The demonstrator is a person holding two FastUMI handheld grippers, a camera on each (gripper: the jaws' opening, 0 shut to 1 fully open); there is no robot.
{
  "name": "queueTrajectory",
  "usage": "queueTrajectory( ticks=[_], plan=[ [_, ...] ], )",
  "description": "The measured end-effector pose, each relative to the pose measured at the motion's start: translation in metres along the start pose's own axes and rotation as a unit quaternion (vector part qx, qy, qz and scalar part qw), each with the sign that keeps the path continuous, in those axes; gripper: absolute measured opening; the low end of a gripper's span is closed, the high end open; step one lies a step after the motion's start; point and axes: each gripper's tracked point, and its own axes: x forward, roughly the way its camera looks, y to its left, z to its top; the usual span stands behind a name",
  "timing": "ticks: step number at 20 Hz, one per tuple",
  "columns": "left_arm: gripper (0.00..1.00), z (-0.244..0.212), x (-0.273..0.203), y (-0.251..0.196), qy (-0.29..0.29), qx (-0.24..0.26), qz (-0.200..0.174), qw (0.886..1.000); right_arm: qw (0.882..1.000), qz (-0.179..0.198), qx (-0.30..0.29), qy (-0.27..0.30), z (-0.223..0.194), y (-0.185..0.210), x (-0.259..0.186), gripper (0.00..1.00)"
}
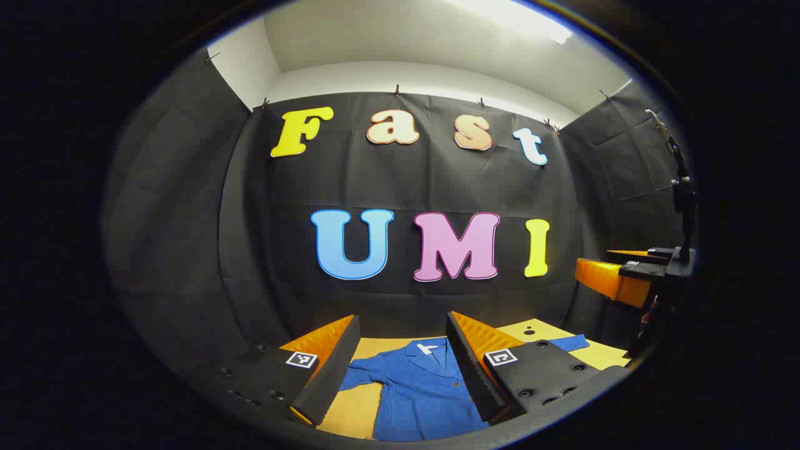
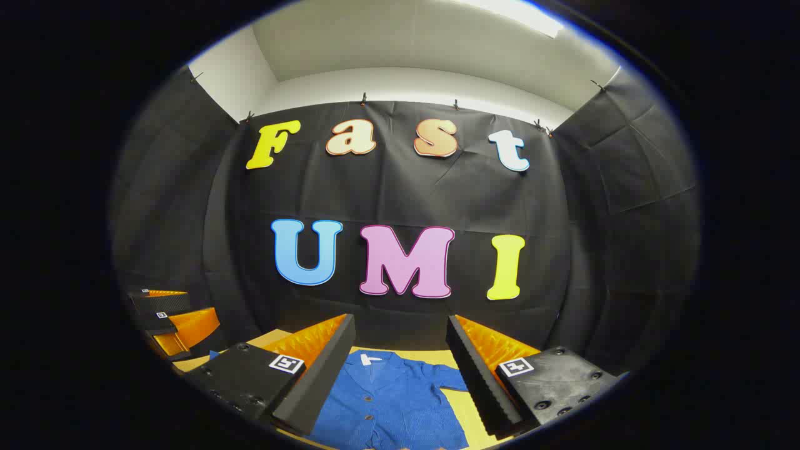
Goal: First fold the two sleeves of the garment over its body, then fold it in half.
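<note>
While both claws hung wide and empty above it, the blue button-up shirt (image 1: 415, 387) lay flat, collar toward twelve o'clock, on the yellow bench (image 1: 356, 409), sleeves spread, apparently ready for folding: left claw (image 1: 403, 369), right claw (image 2: 400, 375).

Shirt (image 1: 415, 387) hem beyond bottom edge

The left hand-held gripper (image 1: 400, 369) is up and level, its two fingers spread wide apart with nothing between the pads. One finger (image 1: 328, 369) angles in from the left, the other (image 1: 473, 365) from the right, orange ridged faces turned inward. Over in the right gripper view, the right hand-held gripper (image 2: 400, 372) mirrors it: jaws wide, gripping nothing. From the left gripper view, the right one hangs at the far right edge, raised.
</note>
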Motion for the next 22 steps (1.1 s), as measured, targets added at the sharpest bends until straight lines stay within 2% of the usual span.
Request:
queueTrajectory(
  ticks=[5, 22],
  plan=[
    [0.80, -0.008, -0.002, -0.006, 0.012, -0.012, -0.012, 1.000, 1.000, 0.003, -0.008, 0.003, -0.003, 0.005, -0.004, 0.97],
    [0.80, -0.016, -0.006, 0.003, 0.016, -0.017, -0.010, 1.000, 1.000, -0.002, -0.017, 0.001, -0.003, 0.009, -0.010, 0.96]
  ],
)
